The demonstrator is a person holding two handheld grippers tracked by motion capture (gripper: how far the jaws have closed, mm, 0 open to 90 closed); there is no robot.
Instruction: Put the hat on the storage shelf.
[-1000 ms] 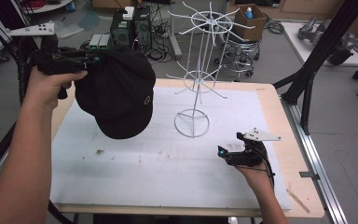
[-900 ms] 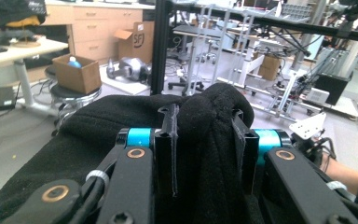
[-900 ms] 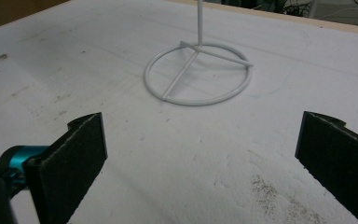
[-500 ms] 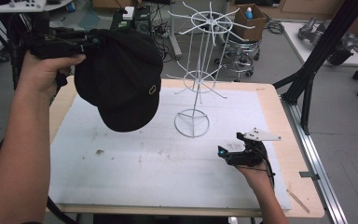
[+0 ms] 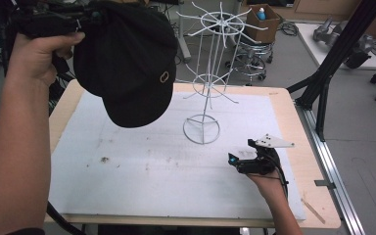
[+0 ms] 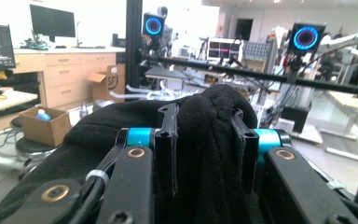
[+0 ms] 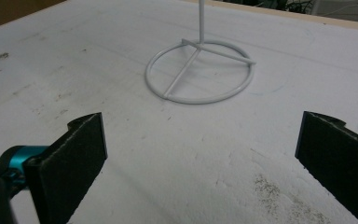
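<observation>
My left gripper (image 6: pixel 208 154) is clamped on a fold of the black cap (image 5: pixel 127 58), and in the left gripper view the fabric is bunched between the two pads. Since a second ago I have carried the cap up off the table (image 5: pixel 284 105); it then hung low over the white mat (image 5: pixel 152 171), and now it hangs high at the back left, about level with the top ring of the white wire rack (image 5: pixel 208 73) and to its left, not touching it. I judge this as the lift before hanging: the cap has the height it needs, and what remains is to bring it across to one of the rack's prongs. My right gripper (image 5: pixel 245 164) has not moved and rests on the mat near the front right, jaws wide apart with nothing between them, facing the rack's round base (image 7: pixel 199 70). By count: one cap, one rack, two grippers, one mat.
</observation>
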